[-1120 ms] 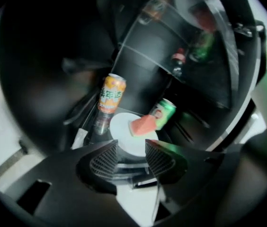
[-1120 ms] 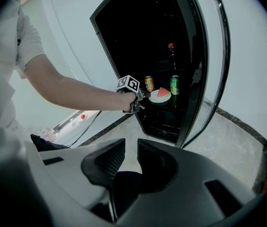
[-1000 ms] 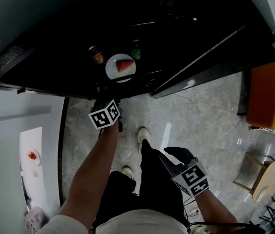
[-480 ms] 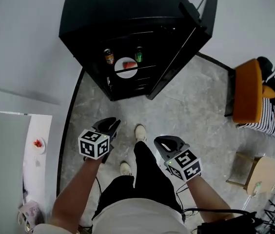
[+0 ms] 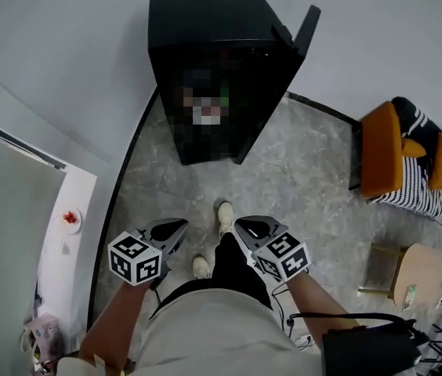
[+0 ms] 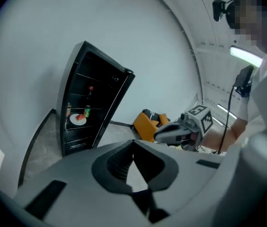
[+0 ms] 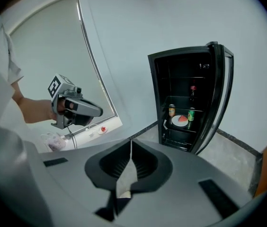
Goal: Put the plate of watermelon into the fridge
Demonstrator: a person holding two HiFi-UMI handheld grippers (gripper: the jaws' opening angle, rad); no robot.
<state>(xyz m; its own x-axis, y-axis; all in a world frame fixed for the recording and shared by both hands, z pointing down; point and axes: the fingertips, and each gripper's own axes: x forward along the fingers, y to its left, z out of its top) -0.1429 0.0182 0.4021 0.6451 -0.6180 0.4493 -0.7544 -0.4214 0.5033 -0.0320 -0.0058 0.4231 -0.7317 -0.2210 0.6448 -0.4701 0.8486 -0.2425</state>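
The left gripper [image 6: 133, 148] is pressed together with nothing in it, and the right gripper [image 7: 131, 148] is likewise closed and empty; both are held low in front of the person, side by side, above the grey stone floor [image 5: 299, 171]. Well beyond them stands the black fridge [image 7: 183, 65] with its door [image 7: 220, 98] swung open to the right. The plate of watermelon [image 7: 181, 121] sits on a middle shelf inside, between an orange can [image 7: 171, 109] and a green can [image 7: 191, 114]. An orange chair [image 5: 382, 159] stands far right.
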